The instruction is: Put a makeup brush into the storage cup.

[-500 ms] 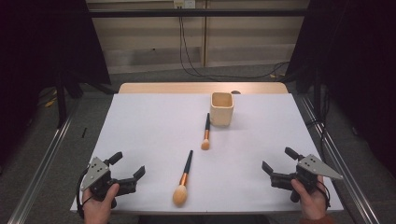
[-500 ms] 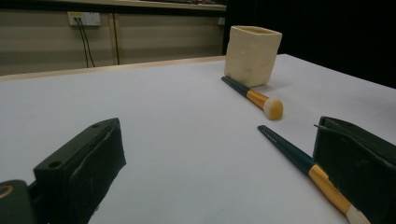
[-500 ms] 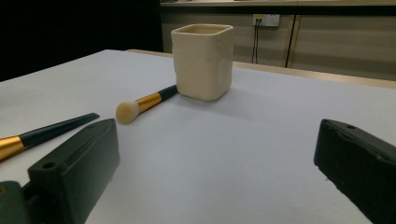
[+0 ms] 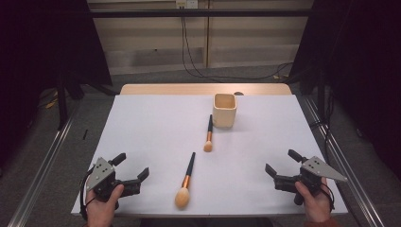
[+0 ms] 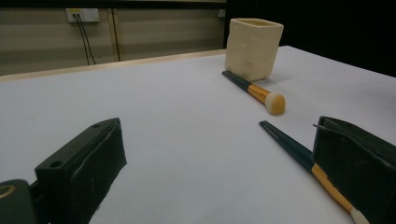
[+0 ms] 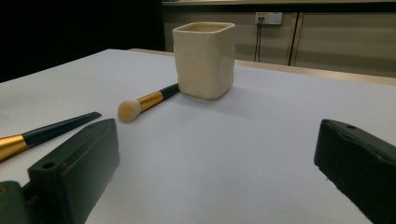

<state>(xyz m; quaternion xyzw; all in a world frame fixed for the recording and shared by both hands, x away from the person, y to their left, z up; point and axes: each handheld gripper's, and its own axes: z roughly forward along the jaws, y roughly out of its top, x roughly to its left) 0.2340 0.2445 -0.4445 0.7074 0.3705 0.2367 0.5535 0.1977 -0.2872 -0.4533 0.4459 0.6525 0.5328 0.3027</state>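
A cream square cup [image 4: 224,109] stands upright toward the table's back, right of centre. A small brush [image 4: 208,135] with a dark handle and gold ferrule lies in front of it. Nearer the front edge lies a bigger brush [image 4: 186,182], bristles toward me. My left gripper [image 4: 132,165] rests open at the front left, nothing between its jaws. At the front right my right gripper [image 4: 281,161] is open and empty too. The left gripper view has the cup [image 5: 252,46] and both brushes [image 5: 254,92] [image 5: 299,156] ahead. The right gripper view faces the cup [image 6: 204,58] and small brush [image 6: 144,102].
The white table [image 4: 156,127] has a wooden strip along its far edge. Metal rails [image 4: 47,161] run along the floor on both sides. Cables [image 4: 189,52] hang from a wall socket behind the table.
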